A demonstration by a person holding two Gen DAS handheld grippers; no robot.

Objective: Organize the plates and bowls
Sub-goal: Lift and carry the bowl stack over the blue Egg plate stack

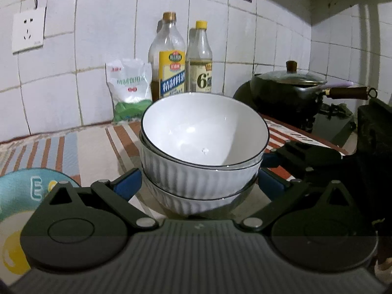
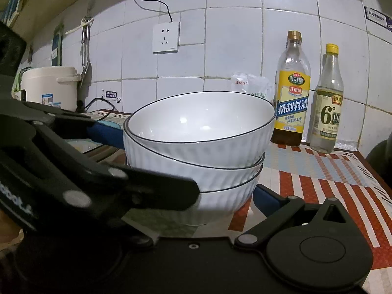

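Bowls (image 1: 199, 161), three, white with ribbed sides and thin dark rims, nested in one stack; the top bowl (image 2: 201, 127) sits tilted in the one below. The stack stands on a striped mat (image 2: 325, 188) on the counter, in front of the tiled wall.

Left gripper (image 1: 199, 186): spread wide, one blue finger (image 1: 128, 186) on each side of the stack at its lower bowls. Whether the pads touch the ribbed sides cannot be told.

Right gripper (image 2: 186, 169): also spread around the same stack, one blue finger (image 2: 267, 202) low at the right of the bottom bowl. The other side is crossed by the left gripper's black linkage, so contact cannot be told.

Bottles, two, upright against the wall behind the stack: one with a gold cap and yellow label (image 1: 169, 56), one with a yellow cap and a "6°" label (image 1: 199, 58). They stand just beside each other.

Bag of white granules (image 1: 129, 90), one, left of the bottles. It is clear in the left view; in the right view it is mostly hidden behind the bowls.

Wall socket (image 2: 165, 38), one, in both views; its black cord shows best in the right view.

Left view only: black wok with glass lid (image 1: 291, 85) on a stove, at the right; one round turquoise item with lettering (image 1: 27, 191) on the counter at the lower left.

Right view only: white rice cooker (image 2: 49, 88) at the left, and a metal utensil (image 2: 85, 49) hanging from a wall hook above it.
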